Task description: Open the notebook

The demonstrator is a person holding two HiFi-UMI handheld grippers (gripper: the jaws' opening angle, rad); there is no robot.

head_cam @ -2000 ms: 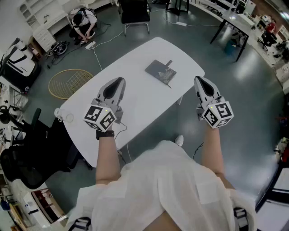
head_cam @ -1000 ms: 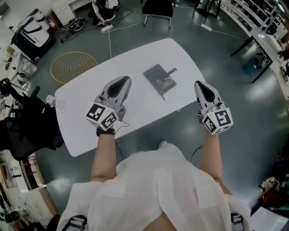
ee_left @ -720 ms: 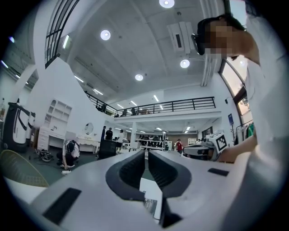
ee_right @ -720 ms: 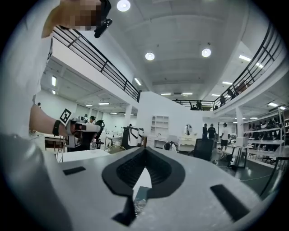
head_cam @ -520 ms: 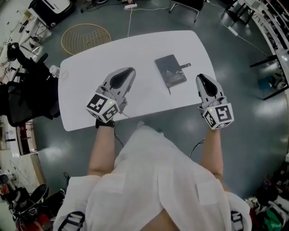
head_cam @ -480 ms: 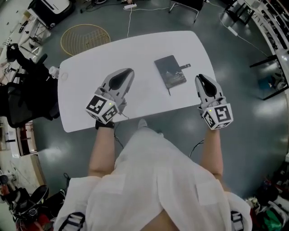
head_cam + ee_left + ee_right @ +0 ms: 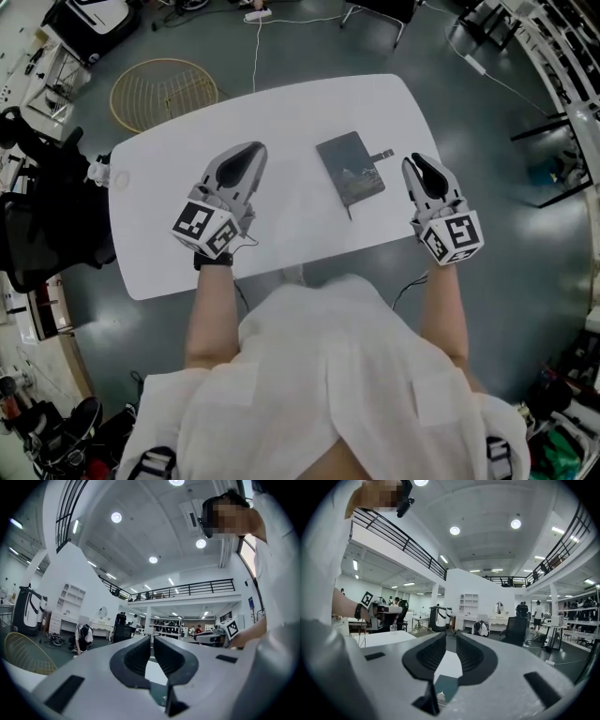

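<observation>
A closed dark grey notebook (image 7: 350,169) lies flat on the white table (image 7: 300,112), right of the middle, with a strap end (image 7: 381,155) sticking out on its right. Its cover (image 7: 446,686) shows low between the right jaws, further ahead. My left gripper (image 7: 251,150) hovers over the table left of the notebook, jaws shut and nothing between them (image 7: 152,638). My right gripper (image 7: 416,161) is at the table's right edge, just right of the notebook. Its jaws are opening, with a narrow gap and nothing between them (image 7: 451,637).
A round woven basket (image 7: 164,89) lies on the floor beyond the table's left end. A black chair (image 7: 37,234) stands at the left, and a small bottle (image 7: 98,172) sits at the table's left edge. The near table edge is just in front of my body.
Both grippers have come down and forward toward the table. The right one now sits beside the notebook's right edge, and the left one is over the tabletop.
</observation>
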